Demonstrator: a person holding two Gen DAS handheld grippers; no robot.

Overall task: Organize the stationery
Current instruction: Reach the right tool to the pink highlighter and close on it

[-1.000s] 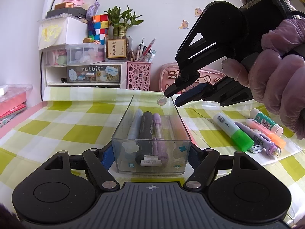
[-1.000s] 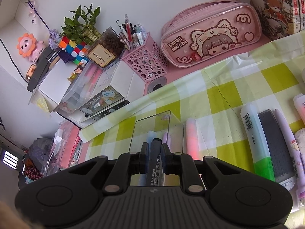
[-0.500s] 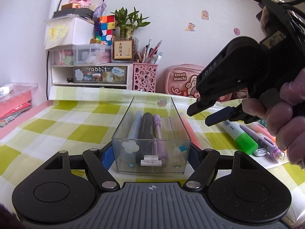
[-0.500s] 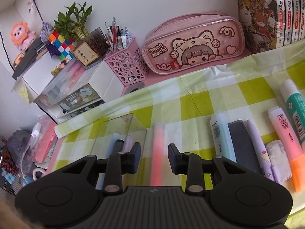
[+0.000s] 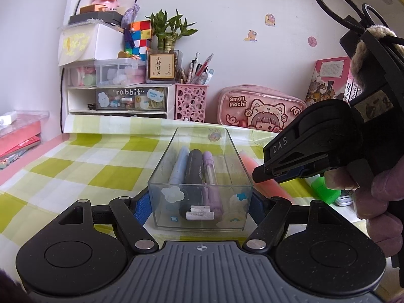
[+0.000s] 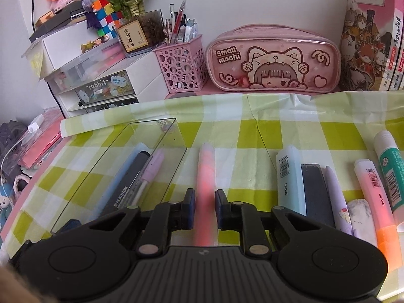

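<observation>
My left gripper (image 5: 199,205) is shut on the near end of a clear plastic box (image 5: 234,156) that stands on the green checked cloth. A light blue pen (image 5: 178,166), a black pen (image 5: 194,169) and a lilac pen (image 5: 209,169) lie side by side inside it. Right of the box lies a pink highlighter (image 6: 206,169) on the cloth. My right gripper (image 6: 205,202) straddles its near half, jaws closing, and a thin sliver still shows beside each pad. In the left wrist view a gloved hand holds the right gripper (image 5: 255,175) low over that highlighter (image 5: 271,186).
Further right on the cloth lie a blue-green highlighter (image 6: 289,176), a black case (image 6: 315,189), a lilac pen (image 6: 335,194), an eraser (image 6: 358,214), an orange-capped highlighter (image 6: 373,194) and a glue stick (image 6: 391,161). A pink pencil case (image 6: 272,60), pen holder (image 6: 181,65), drawers (image 6: 101,85) and books (image 6: 371,38) line the back.
My right gripper let the black pen go into the box, opened, swung right and down, rolled level, and now narrows around the pink highlighter. The left gripper and the box stayed still.
</observation>
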